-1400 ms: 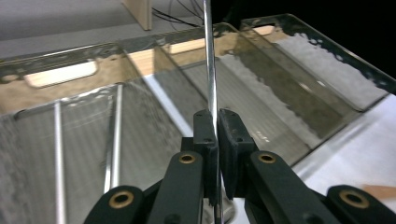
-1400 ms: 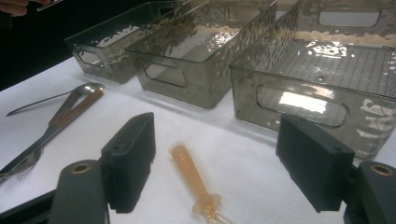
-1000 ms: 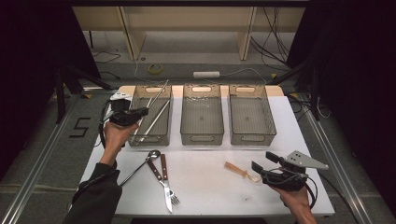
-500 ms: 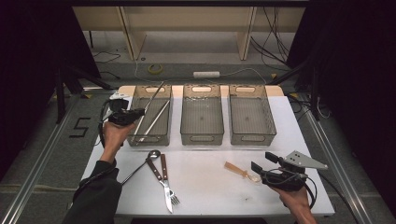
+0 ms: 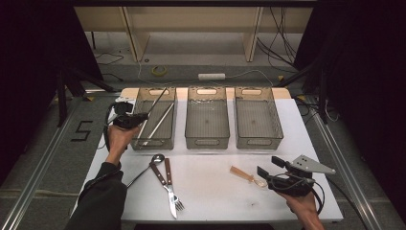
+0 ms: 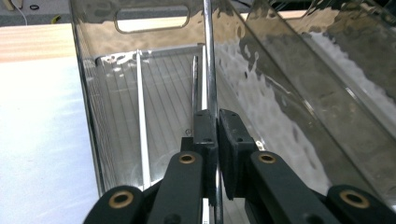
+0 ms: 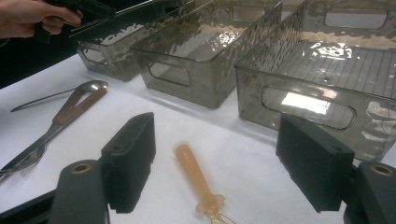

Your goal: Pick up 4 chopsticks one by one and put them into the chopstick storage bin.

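A person is working at a white table, holding the left gripper over the near end of the leftmost of three smoky plastic bins, its jaws clamped on a thin metal rod that is slanting up out of the bin. A second rod is lying inside. The right gripper is resting near the right front edge, jaws apart, just beside a wooden-handled utensil. A spoon, a knife and a fork are lying at front left.
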